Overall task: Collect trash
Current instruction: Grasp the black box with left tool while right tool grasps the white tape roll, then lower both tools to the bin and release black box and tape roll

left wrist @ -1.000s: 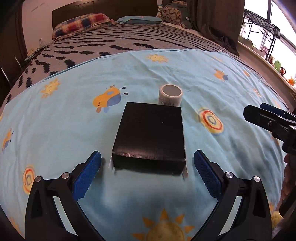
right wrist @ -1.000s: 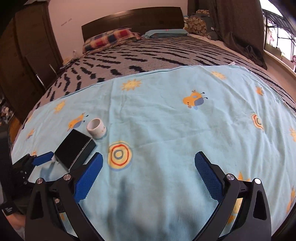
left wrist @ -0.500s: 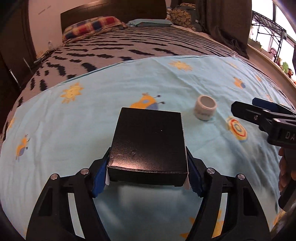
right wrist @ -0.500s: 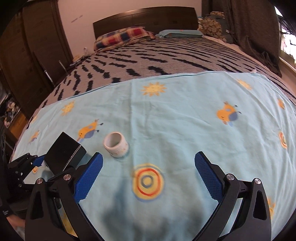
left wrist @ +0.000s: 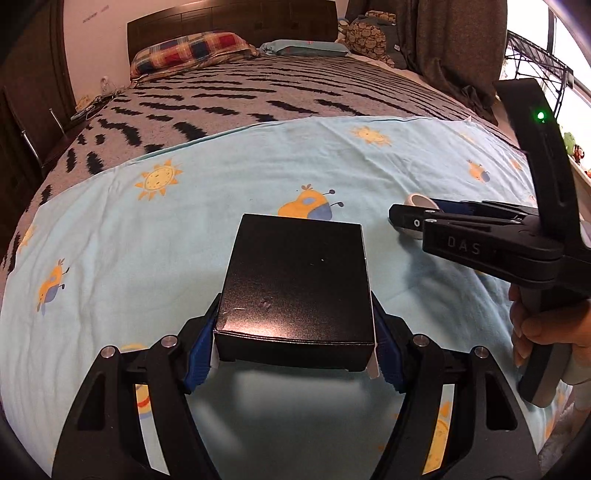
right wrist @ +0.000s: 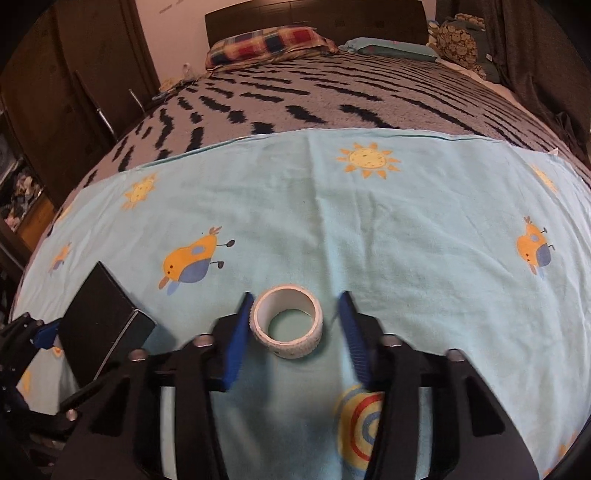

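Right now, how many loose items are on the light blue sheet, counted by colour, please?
Black: 1, the box, clamped in the left gripper.
White: 1, the tape roll, between the closing jaws of the right gripper, right pad not yet touching.
Total: 2

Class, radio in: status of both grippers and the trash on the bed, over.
Left gripper clamped on black box. Right gripper closing around white tape roll; right pad not touching yet. Nothing in the way on blue sheet.

plaid pillow [left wrist: 192, 51], blue cartoon sheet [left wrist: 155, 236]; headboard [left wrist: 229, 16]
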Available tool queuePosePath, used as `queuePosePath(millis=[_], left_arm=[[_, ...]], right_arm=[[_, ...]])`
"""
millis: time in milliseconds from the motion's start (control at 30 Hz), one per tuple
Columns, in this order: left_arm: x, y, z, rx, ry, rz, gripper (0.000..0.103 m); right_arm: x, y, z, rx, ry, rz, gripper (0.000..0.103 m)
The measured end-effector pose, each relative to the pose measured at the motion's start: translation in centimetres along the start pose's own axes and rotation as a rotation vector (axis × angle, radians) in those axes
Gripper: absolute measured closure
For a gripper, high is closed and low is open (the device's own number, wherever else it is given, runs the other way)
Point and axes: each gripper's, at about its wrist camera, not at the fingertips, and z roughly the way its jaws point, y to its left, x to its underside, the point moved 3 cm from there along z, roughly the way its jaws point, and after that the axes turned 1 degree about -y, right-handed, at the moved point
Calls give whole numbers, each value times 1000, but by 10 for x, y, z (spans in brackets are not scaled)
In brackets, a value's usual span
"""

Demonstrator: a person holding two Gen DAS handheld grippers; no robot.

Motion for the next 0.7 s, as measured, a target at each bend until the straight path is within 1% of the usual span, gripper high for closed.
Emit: queuePosePath(millis=[133,333,533,700], left_arm=[[5,-7,-20,9,-17,1,34],[24,-25,-62,12,-51,33,34],[57,-48,-109,49,-71,40,34],[91,-67,-143,91,-88,32,34]], right_arm=[[8,-2,-25,-10,-17,-6,69],[36,1,-89,-21,-71,-29,69],[78,12,-155,-39,-105,-62,69],[113,23,-195,-45,-130,-76,69]])
